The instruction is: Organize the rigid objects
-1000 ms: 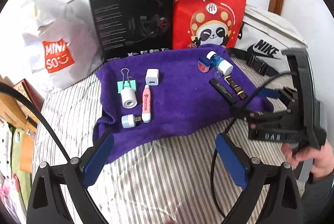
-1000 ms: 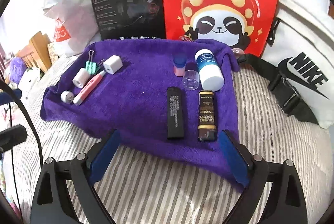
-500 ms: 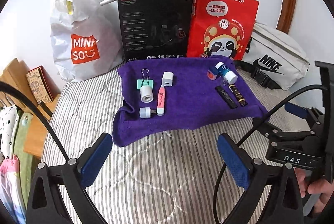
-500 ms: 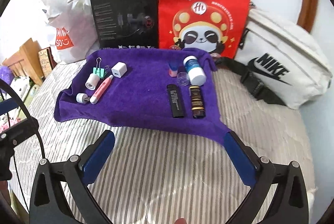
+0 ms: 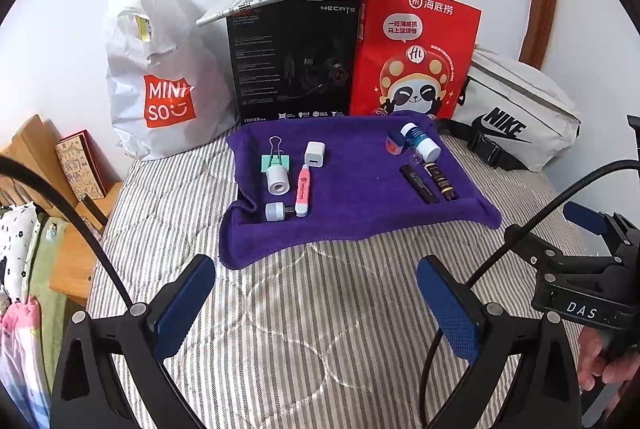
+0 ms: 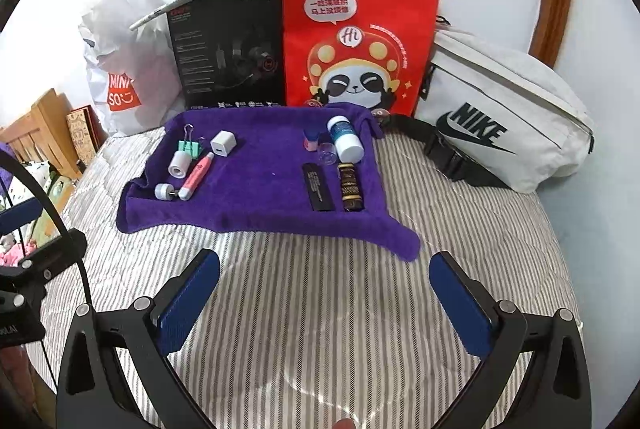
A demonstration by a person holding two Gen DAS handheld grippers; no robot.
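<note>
A purple towel (image 5: 352, 197) (image 6: 260, 197) lies on the striped bed. On its left side rest a green binder clip (image 5: 275, 159), a white roll (image 5: 277, 180), a pink pen-like tube (image 5: 304, 189), a white charger cube (image 5: 315, 154) and a small white adapter (image 5: 276, 212). On its right side lie a white-capped blue bottle (image 6: 345, 138), a small pink and blue item (image 6: 310, 139), a black bar (image 6: 318, 187) and a dark gold-banded tube (image 6: 350, 187). My left gripper (image 5: 316, 303) and right gripper (image 6: 324, 299) both hang open and empty over the bedding, short of the towel.
Behind the towel stand a white Miniso bag (image 5: 160, 77), a black box (image 5: 292, 61) and a red panda bag (image 5: 416, 57). A white Nike pouch (image 6: 500, 109) lies at the right. Wooden furniture (image 5: 36, 157) borders the bed's left edge. A hand (image 5: 604, 361) holds the right gripper.
Both grippers have pulled back and risen from the towel, so the objects look smaller and farther. The right gripper's jaws opened slightly wider. Nothing on the towel moved.
</note>
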